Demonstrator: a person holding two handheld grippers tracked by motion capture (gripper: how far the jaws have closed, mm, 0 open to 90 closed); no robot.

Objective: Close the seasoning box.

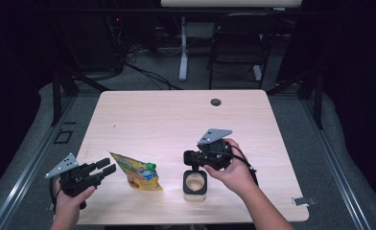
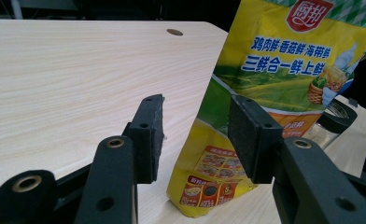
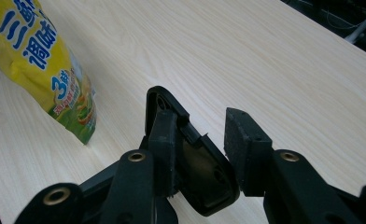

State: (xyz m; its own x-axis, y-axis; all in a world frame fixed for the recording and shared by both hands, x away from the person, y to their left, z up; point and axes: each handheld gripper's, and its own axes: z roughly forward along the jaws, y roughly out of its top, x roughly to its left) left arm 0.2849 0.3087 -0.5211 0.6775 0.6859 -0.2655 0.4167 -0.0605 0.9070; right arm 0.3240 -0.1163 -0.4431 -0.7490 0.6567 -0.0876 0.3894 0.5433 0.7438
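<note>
A yellow seasoning pouch (image 1: 137, 176) with a green cap lies tilted near the table's front edge. My left gripper (image 1: 107, 166) is just left of it, jaws open. In the left gripper view the pouch (image 2: 274, 70) rises right beyond the open jaws (image 2: 197, 116), untouched. A small clear jar (image 1: 195, 184) with beige contents stands right of the pouch, under my right gripper (image 1: 190, 159). In the right gripper view its black hinged lid (image 3: 195, 158) stands raised between the jaws (image 3: 195, 126). The left pad (image 3: 165, 135) lies against the lid, and a gap shows before the right pad (image 3: 246, 140).
The light wooden table (image 1: 176, 120) has a cable hole (image 1: 216, 102) at the back. A strip of tape (image 1: 303, 201) sits at its front right corner. A black chair (image 1: 239, 43) and a white desk leg (image 1: 183, 48) stand beyond the table.
</note>
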